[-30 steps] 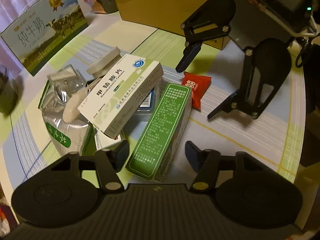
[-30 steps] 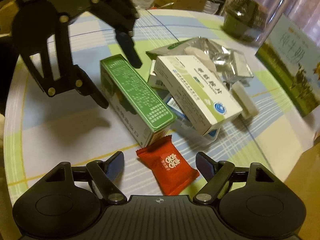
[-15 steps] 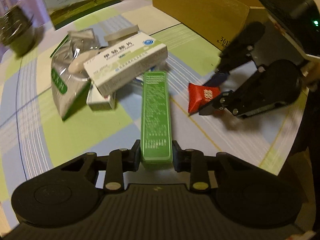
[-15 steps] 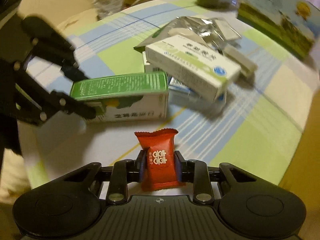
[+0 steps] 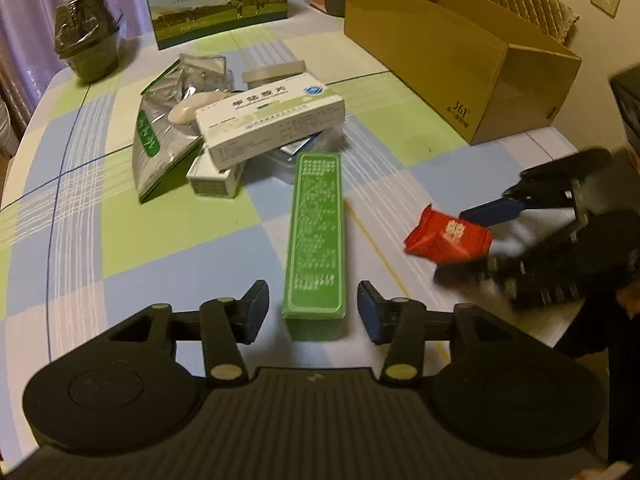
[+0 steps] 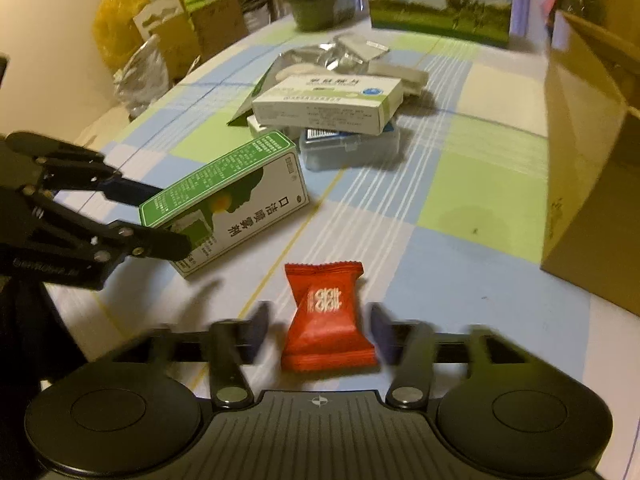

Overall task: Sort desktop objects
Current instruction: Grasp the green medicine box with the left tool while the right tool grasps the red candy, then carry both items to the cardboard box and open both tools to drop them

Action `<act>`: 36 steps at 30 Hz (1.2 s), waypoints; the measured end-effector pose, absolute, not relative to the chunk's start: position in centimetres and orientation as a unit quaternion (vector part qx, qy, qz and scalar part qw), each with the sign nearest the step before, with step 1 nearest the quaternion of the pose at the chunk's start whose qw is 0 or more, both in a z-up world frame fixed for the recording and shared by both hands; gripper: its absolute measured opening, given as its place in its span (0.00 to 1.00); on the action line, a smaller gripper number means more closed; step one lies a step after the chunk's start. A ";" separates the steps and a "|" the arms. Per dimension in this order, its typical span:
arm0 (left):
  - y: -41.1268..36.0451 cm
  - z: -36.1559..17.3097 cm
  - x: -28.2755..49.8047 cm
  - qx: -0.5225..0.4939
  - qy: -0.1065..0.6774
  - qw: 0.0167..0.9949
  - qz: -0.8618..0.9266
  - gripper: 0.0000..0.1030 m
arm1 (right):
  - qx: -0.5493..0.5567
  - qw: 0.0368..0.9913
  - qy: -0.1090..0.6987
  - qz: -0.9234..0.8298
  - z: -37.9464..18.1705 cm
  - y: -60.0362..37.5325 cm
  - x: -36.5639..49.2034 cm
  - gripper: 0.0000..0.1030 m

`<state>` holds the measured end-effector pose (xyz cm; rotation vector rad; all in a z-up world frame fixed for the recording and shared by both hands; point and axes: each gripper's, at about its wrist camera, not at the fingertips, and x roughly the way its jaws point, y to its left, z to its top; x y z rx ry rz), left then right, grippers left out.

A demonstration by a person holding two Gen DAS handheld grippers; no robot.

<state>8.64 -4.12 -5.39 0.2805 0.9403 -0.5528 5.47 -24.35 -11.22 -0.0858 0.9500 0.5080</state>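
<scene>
Both grippers spread, left gripper [image 5: 312,312] straddling green box [image 5: 316,236], right gripper [image 6: 318,334] straddling red candy [image 6: 326,320]; back straight off, avoid nudging.

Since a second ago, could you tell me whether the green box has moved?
Yes. The green box has been pulled out of the pile, away from the white box, and now lies apart between the open left gripper fingers.

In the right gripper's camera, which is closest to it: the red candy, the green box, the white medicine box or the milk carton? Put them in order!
1. Red candy packet: between the open jaws of the right gripper.
2. Green spray box: ahead, to the left.
3. White medicine box: farther back, atop the pile.
4. Milk carton: at the table's far end.
</scene>
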 end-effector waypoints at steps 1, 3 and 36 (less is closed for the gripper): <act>-4.4 -5.5 8.8 0.135 0.444 0.847 -0.261 0.43 | -0.045 0.862 0.443 0.241 -11.3 -24.2 5.1 0.66; -5.0 -5.6 9.1 0.139 0.441 0.848 -0.261 0.43 | -0.058 0.867 0.430 0.246 -11.7 -24.1 4.3 0.66; -6.3 -4.6 9.5 0.146 0.437 0.851 -0.252 0.25 | -0.042 0.904 0.373 0.205 -10.3 -25.4 2.7 0.24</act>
